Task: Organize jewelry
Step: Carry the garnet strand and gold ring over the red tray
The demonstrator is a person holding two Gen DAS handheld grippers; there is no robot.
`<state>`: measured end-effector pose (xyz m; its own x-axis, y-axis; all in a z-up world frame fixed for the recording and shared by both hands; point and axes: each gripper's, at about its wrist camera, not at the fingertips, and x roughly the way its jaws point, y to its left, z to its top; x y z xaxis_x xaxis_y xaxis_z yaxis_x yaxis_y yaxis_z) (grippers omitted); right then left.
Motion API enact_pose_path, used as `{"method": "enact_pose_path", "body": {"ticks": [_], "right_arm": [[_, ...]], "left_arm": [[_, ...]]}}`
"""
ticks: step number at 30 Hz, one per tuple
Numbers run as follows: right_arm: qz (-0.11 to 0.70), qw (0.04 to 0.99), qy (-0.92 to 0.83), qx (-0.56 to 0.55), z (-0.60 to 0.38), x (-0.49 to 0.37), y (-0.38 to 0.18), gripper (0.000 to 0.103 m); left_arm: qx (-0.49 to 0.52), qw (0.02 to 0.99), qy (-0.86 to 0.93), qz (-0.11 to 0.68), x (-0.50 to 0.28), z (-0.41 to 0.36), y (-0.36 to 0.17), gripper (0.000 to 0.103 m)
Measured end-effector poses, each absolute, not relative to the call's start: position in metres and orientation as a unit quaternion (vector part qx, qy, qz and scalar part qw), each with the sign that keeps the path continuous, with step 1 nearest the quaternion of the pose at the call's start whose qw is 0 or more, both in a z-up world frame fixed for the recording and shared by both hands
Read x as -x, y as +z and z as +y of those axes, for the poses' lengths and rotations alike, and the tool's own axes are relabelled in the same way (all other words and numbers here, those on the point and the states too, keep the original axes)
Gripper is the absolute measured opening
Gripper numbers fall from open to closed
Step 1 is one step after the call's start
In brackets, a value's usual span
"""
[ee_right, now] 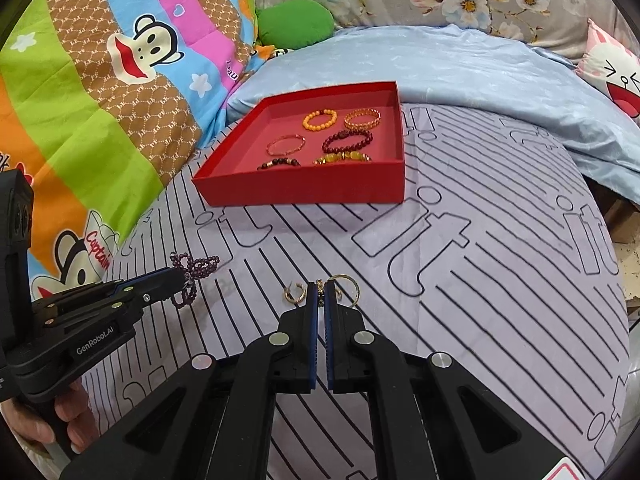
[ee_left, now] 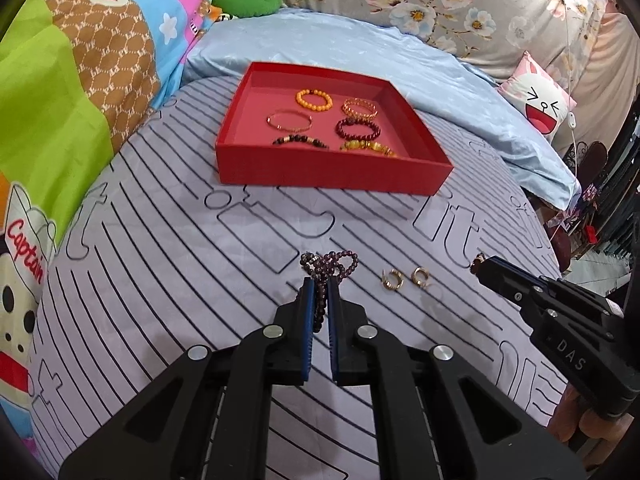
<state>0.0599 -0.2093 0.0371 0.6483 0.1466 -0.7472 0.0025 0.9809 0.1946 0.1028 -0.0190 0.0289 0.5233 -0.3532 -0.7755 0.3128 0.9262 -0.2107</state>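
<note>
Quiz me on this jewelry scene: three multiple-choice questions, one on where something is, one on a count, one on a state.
1. Where does the red tray sit?
A. on the striped bedsheet
B. on a wooden shelf
C. on the floor

2. How many bracelets lie in the tray?
A. two
B. six
C. ten

3. What is the left gripper doing?
A. standing wide open
B. pinching a purple bead strand
C. gripping the tray

Answers: 1 A, the striped sheet surrounds the tray. 2 B, three rows of two show. 3 B, the beads run between its closed pads.
</note>
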Motion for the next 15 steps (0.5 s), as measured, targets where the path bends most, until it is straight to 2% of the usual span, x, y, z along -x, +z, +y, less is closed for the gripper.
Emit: {"method": "enact_pose_path", "body": {"ticks": [8,15], "right_arm": [[0.379,0.920,0.048,-0.091,-0.219,-0.104,0.076,0.003],[0.367,0.924,0.059,-0.085,-0.220,-0.171,0.093,0.003]], "left_arm": [[0.024,0.887,-0.199,0.416,-0.138,-0.025,0.066,0.006],[0.019,0.896,-0.199,0.396,-0.205,-0.041,0.089,0.006]]}}
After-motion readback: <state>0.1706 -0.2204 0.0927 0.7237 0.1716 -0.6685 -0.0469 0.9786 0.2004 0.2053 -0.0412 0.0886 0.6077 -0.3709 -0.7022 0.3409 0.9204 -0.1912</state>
